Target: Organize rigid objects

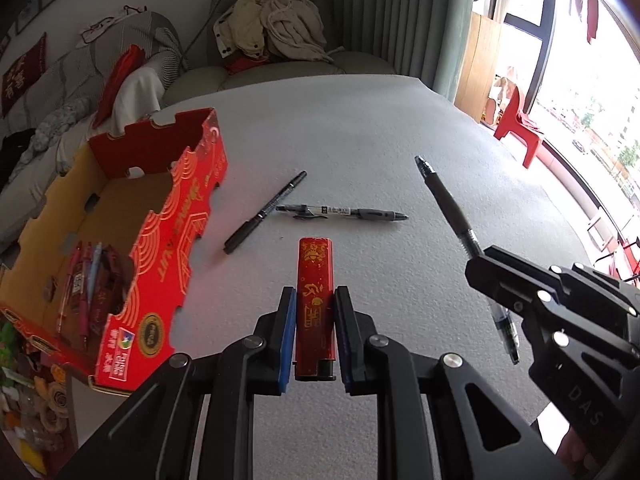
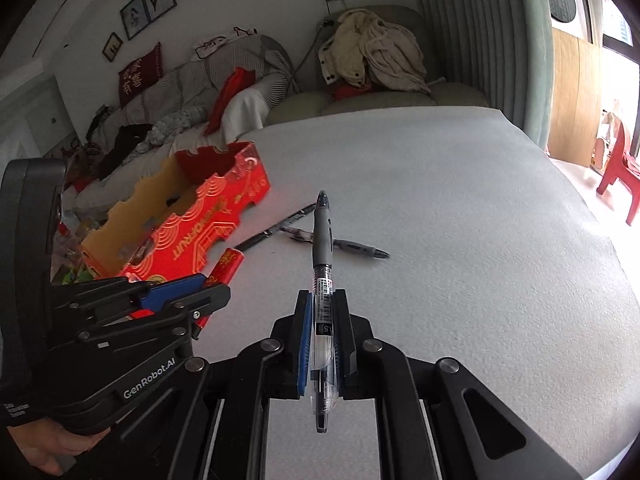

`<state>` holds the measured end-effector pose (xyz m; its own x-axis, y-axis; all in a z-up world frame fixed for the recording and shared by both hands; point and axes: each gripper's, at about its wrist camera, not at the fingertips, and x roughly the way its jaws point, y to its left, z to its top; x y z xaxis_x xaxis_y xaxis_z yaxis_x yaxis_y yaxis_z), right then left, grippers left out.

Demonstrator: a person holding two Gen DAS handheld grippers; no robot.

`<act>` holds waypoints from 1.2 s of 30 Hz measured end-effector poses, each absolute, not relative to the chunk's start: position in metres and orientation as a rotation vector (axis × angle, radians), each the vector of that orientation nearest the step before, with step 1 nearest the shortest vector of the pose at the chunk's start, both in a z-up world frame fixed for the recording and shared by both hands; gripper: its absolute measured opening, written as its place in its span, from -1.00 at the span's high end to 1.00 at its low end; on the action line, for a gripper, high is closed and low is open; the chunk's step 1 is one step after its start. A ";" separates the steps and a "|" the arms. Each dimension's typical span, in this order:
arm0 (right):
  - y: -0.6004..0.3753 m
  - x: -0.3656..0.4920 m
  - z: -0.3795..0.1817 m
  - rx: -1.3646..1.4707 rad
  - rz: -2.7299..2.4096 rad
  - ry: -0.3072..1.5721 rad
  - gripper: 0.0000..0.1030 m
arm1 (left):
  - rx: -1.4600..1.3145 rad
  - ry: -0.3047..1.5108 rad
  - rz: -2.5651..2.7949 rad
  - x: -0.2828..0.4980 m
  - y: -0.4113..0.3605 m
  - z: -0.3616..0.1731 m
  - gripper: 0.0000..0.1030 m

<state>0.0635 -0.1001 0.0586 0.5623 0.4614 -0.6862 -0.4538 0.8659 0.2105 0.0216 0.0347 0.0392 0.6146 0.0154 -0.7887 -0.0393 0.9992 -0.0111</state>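
Note:
My left gripper (image 1: 314, 300) is shut on a red lighter with gold print (image 1: 314, 296), held above the grey table (image 1: 400, 128). My right gripper (image 2: 323, 300) is shut on a gel pen with a grey grip (image 2: 322, 264), which points forward; it also shows in the left wrist view (image 1: 448, 208). A second gel pen (image 1: 344, 213) and a thin black pen (image 1: 266, 212) lie on the table ahead. An open red cardboard box (image 1: 172, 216) stands at the left with several pens inside (image 1: 86, 276).
A sofa with clothes and cushions (image 1: 272, 32) stands behind the table. A red plastic chair (image 1: 518, 124) stands by the window at the right. Clutter lies on the floor at the lower left (image 1: 36, 400).

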 end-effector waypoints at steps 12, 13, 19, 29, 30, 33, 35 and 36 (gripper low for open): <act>-0.060 0.049 0.081 -0.029 0.596 0.759 0.79 | -0.104 0.834 0.113 0.003 0.087 0.064 0.61; -0.056 0.048 0.082 -0.035 0.602 0.756 0.79 | -0.113 0.831 0.119 0.001 0.092 0.065 0.61; -0.032 0.045 0.089 -0.077 0.630 0.736 0.79 | -0.179 0.804 0.157 -0.010 0.125 0.074 0.61; 0.017 0.038 0.108 -0.145 0.686 0.671 0.79 | -0.214 0.751 0.236 -0.025 0.172 0.092 0.61; 0.024 0.037 0.109 -0.157 0.692 0.665 0.79 | -0.218 0.750 0.244 -0.026 0.176 0.092 0.61; 0.041 0.033 0.110 -0.183 0.708 0.651 0.79 | -0.237 0.754 0.266 -0.030 0.189 0.089 0.61; 0.050 0.032 0.111 -0.193 0.709 0.647 0.79 | -0.249 0.754 0.281 -0.032 0.198 0.087 0.61; 0.055 0.032 0.111 -0.198 0.713 0.647 0.79 | -0.255 0.754 0.286 -0.033 0.202 0.086 0.61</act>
<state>0.0319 0.0551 0.1107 0.5728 0.5442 -0.6130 -0.6623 0.7479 0.0451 -0.0331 0.2018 0.0861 0.6938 0.1630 -0.7015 -0.3438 0.9309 -0.1238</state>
